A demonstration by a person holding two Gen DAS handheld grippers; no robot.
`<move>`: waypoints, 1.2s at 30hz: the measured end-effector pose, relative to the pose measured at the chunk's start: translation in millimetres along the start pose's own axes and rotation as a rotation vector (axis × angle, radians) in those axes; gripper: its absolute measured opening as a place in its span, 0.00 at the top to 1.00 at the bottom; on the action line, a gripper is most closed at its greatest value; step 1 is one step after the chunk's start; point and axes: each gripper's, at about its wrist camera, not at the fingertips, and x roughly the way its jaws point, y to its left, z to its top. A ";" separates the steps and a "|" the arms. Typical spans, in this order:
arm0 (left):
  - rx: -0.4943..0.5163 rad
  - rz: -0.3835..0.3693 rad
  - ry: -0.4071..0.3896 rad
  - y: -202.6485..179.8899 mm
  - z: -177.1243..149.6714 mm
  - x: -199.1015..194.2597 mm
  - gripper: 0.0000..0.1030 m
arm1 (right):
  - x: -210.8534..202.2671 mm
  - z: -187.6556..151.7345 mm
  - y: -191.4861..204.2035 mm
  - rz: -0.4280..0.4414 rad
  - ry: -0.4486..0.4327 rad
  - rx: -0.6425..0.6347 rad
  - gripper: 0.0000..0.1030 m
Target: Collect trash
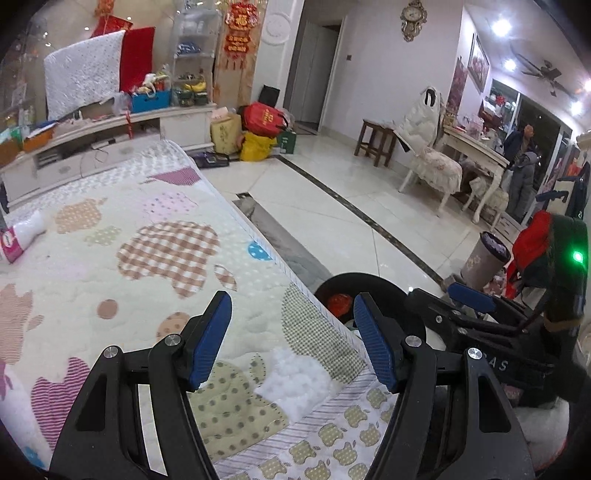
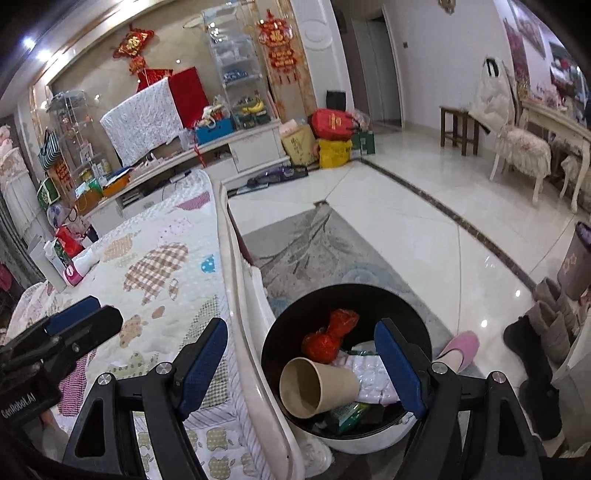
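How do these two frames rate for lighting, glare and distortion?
Left wrist view: strong fisheye bending with dark corners, ceiling lights blown out, the quilted cover evenly lit and sharp. Right wrist view: same curvature, glare spots on the glossy floor, the trash bin dark inside yet the paper cup reads clearly.

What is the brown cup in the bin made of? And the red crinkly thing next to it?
The cup looks like paper or thin card: matte tan, plain, with a rolled rim. The red thing looks like thin plastic wrap or a bag: glossy, wrinkled, twisted in the middle. The bin seems to be smooth plastic, dark inside and pale outside, though that is less certain.
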 end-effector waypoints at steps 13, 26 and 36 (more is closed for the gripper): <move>0.017 0.004 -0.127 -4.0 3.5 -49.7 0.34 | -48.7 7.1 12.8 -0.053 -0.133 -0.010 0.13; 0.046 0.069 -0.181 -7.9 -5.4 -66.7 0.34 | -70.4 3.1 28.2 -0.084 -0.215 -0.040 0.13; 0.036 0.074 -0.194 -2.8 -9.9 -70.9 0.34 | -79.7 1.3 33.7 -0.099 -0.256 -0.044 0.13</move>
